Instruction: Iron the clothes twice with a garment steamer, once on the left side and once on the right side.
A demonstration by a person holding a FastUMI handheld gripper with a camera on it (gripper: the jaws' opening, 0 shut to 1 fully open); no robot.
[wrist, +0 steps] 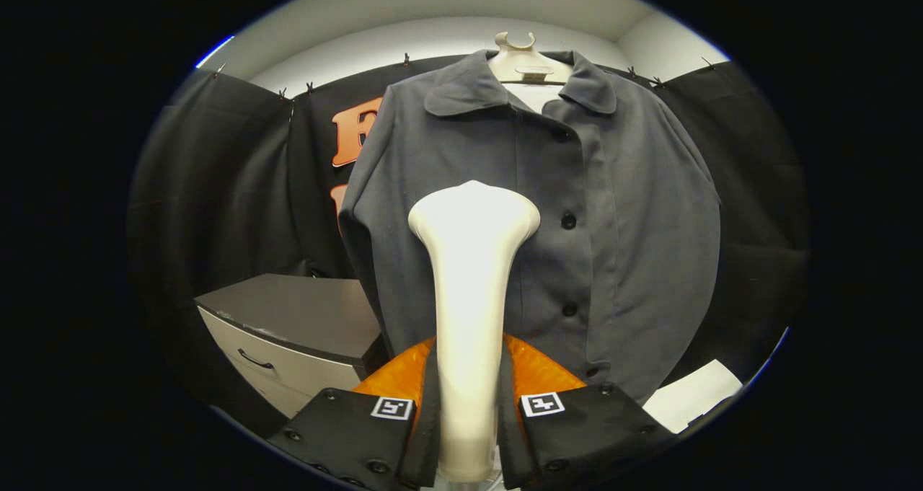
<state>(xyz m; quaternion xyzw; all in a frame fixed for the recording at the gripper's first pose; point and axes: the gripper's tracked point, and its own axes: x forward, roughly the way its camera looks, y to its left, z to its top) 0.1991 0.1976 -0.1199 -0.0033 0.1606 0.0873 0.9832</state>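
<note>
Steamer (472, 296) sits clamped between the fingers (467, 419), its head at the hanging shirt's (620, 246) left-side front; I judge neither pass finished.

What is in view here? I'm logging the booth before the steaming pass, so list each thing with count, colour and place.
garment steamer: one, cream-white, upright between the tongs, its wide head in front of the shirt's lower left half as seen.
shirt: one, dark grey, buttoned, hanging on the hanger beyond the steamer.
buttons: several visible, black, down the shirt's front placket.
hanger: one, pale beige, at the shirt's collar.
cabinet: one, grey top with pale drawer fronts, below and to the side of the shirt.
paper sheet: one, white, low beside the shirt's hem.
tongs: one pair, both fingers pressed on the steamer's handle.
</note>
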